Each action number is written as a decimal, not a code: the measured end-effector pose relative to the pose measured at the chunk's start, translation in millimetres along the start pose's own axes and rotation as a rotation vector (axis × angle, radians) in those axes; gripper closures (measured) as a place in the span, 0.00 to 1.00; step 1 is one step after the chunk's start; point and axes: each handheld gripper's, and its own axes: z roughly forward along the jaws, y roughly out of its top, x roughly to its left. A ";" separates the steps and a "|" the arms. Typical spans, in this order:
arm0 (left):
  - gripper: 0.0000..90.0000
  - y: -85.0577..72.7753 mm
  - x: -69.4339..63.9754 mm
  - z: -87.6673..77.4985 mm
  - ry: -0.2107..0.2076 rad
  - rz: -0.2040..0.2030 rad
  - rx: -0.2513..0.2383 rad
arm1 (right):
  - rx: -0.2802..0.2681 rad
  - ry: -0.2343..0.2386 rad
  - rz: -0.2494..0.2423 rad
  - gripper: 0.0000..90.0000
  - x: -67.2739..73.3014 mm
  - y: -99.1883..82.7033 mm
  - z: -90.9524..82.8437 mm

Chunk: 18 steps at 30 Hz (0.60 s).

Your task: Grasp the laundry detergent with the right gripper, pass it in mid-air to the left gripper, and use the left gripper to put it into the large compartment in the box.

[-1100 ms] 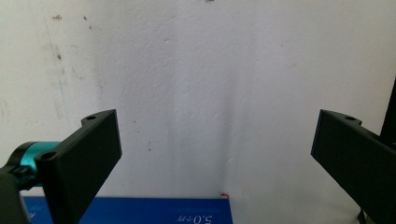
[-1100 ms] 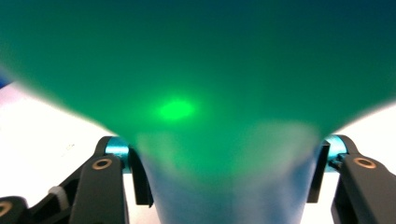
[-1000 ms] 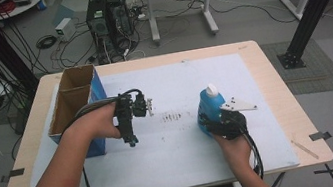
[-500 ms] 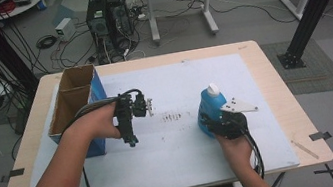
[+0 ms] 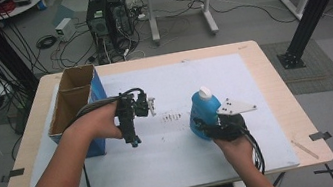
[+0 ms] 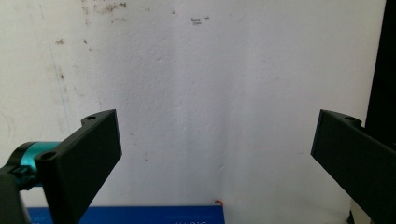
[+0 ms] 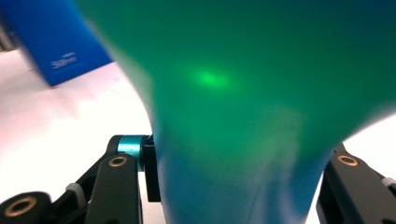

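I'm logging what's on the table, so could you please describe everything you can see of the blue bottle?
The blue bottle is see-through plastic with blue liquid and a white cap. It stands upright on the white sheet, right of the middle. The right tool is shut on its lower body, squeezing it between both black jaws in the right gripper view. Nothing else touches it.

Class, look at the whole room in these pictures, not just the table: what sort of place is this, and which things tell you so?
Most likely a robotics or research lab. Desktop computer towers stand on the floor among loose cables, black metal frame struts rise nearby, and the worktable carries a white mat.
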 end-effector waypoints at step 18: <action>0.02 4.5 -19.1 -26.2 -0.004 0.039 -0.017 | 0.004 0.261 -0.070 0.51 23.4 9.0 15.0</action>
